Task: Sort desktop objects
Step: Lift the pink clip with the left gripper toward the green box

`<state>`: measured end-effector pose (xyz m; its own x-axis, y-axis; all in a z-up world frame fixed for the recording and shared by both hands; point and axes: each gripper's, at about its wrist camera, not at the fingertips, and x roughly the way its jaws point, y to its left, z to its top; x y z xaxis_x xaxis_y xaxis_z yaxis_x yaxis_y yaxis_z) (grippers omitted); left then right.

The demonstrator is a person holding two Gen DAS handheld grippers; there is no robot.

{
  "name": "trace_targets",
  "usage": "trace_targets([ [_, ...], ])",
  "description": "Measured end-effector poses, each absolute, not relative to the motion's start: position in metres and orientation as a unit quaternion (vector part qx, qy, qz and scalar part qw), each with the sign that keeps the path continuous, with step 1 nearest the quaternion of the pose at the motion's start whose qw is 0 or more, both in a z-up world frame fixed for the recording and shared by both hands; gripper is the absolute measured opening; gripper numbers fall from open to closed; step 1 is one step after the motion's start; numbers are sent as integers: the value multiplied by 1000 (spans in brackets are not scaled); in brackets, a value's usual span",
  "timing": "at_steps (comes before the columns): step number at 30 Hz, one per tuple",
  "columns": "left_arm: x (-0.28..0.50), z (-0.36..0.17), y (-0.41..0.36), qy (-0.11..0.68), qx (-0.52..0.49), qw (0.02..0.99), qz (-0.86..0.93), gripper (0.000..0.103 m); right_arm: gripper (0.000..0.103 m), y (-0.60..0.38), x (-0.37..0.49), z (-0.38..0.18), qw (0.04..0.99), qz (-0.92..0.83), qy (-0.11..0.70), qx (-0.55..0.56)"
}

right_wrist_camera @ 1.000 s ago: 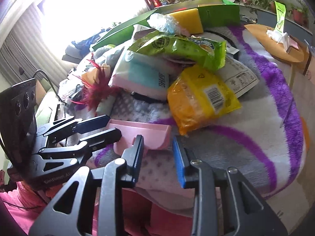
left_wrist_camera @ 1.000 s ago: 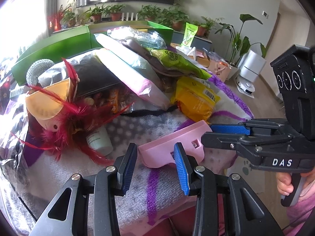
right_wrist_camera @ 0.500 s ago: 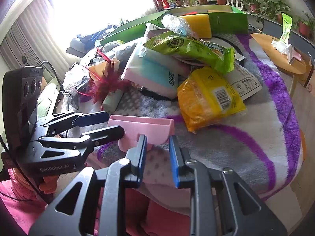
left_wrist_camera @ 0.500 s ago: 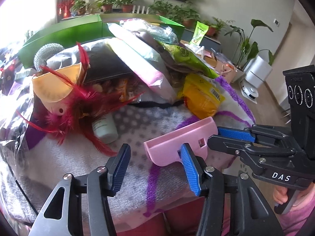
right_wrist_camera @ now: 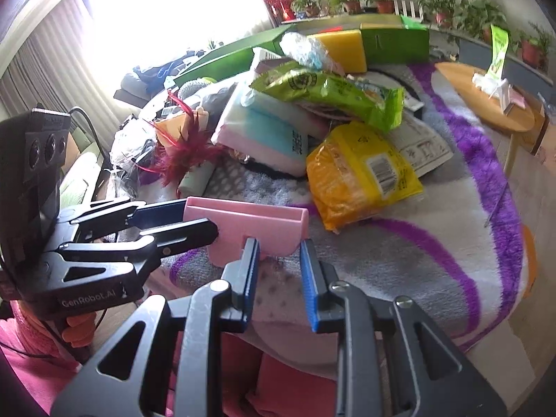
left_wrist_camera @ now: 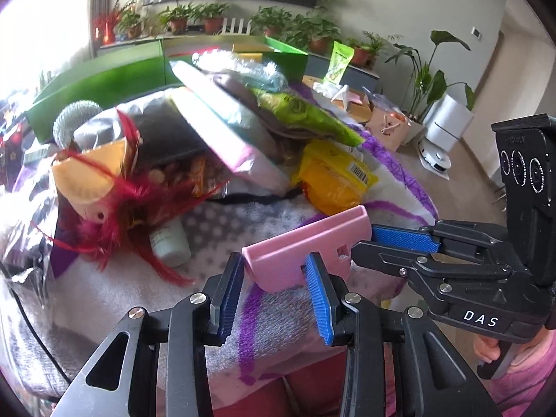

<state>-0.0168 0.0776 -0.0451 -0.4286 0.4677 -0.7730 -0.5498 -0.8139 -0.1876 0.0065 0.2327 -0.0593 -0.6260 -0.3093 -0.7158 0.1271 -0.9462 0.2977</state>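
Observation:
A pink plastic holder hangs just above the striped blanket, held at both ends. In the left wrist view my left gripper has the holder's left end between its blue pads; the jaws are closing and the pads press on it. The right wrist view shows that same gripper coming in from the left, clamped on the end. My right gripper pinches the holder's lower tab at the right end, its jaws easing open slightly.
Behind the holder is a heap: a yellow packet, a green snack bag, a pink-and-blue pack, a red feather toy and a small white bottle. A green box stands at the back. A round wooden table stands to the right.
My left gripper's jaws spread wider half a second ago and have narrowed again around the holder's left end. The holder sits slightly higher in view. Both hands have hardly moved.

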Motion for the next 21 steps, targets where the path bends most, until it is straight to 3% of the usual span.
trace_targets([
  [21,-15,33,81,80,-336,274,898,38,26,231,5,14,146,-933,-85,317],
])
